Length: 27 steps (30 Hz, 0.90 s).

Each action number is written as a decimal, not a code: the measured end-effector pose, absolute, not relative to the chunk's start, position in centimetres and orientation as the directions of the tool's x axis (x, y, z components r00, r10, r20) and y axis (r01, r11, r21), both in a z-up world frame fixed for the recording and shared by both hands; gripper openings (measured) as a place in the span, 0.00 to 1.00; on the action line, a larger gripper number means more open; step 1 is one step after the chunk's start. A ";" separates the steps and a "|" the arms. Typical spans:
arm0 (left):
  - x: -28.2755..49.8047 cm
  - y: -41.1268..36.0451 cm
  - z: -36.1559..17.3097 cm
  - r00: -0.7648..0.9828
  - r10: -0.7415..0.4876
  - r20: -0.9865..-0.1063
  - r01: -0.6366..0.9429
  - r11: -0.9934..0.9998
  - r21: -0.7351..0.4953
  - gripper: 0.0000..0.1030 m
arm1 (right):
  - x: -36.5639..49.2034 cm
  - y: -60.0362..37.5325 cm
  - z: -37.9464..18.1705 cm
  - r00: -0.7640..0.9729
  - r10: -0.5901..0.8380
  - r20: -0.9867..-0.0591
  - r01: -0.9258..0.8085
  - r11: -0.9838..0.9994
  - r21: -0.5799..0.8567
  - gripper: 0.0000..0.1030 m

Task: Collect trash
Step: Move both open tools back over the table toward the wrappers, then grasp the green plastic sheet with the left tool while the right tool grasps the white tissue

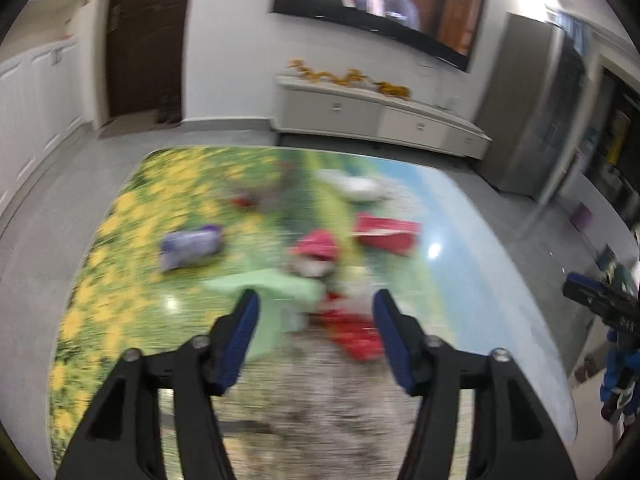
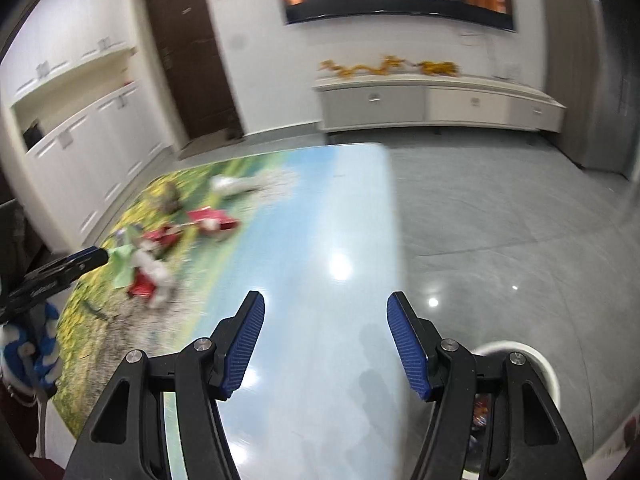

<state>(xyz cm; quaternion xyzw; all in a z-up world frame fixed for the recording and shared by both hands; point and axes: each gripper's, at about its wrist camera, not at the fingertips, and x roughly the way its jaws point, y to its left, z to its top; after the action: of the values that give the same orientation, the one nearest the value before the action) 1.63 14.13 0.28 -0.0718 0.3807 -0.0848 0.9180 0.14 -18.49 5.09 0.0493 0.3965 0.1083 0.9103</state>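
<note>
Below, white bin (image 2: 536, 360) with colourful trash (image 2: 480, 414).

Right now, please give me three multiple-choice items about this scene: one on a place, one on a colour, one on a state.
1. Where does the trash lie?
A. on the floor
B. on the table
C. on the TV cabinet

2. What colour is the wrapper at the left of the pile?
A. purple
B. orange
C. black

3. How is the left gripper?
A. shut on a wrapper
B. shut and empty
C. open and empty

Answers:
1 B: the trash rests on the printed table.
2 A: the wrapper looks purple, though blurred.
3 C: the left gripper shows a wide gap between its fingers, with nothing held; the right gripper is open too.
</note>
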 end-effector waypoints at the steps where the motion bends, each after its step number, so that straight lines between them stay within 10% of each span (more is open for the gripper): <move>1: 1.7 15.2 0.1 0.696 -0.212 -0.686 0.083 0.973 -0.217 0.66 | 0.7 -17.2 4.9 0.651 0.257 -0.714 -0.186 0.966 0.178 0.61; 19: 6.8 18.8 -5.1 0.619 -0.400 -0.676 -0.051 0.838 -0.543 0.65 | 8.0 -0.7 0.7 0.440 0.520 -0.732 -0.491 0.822 0.289 0.61; 27: 5.9 17.8 -5.5 0.621 -0.397 -0.676 -0.025 0.852 -0.523 0.40 | 9.0 0.4 -1.6 0.384 0.540 -0.749 -0.496 0.805 0.326 0.43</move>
<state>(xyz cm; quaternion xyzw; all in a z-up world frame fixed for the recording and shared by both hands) 5.95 17.80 -5.53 -0.2501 0.4221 -0.1075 0.8647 8.97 0.38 -1.60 0.0240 0.4591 0.3117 0.8316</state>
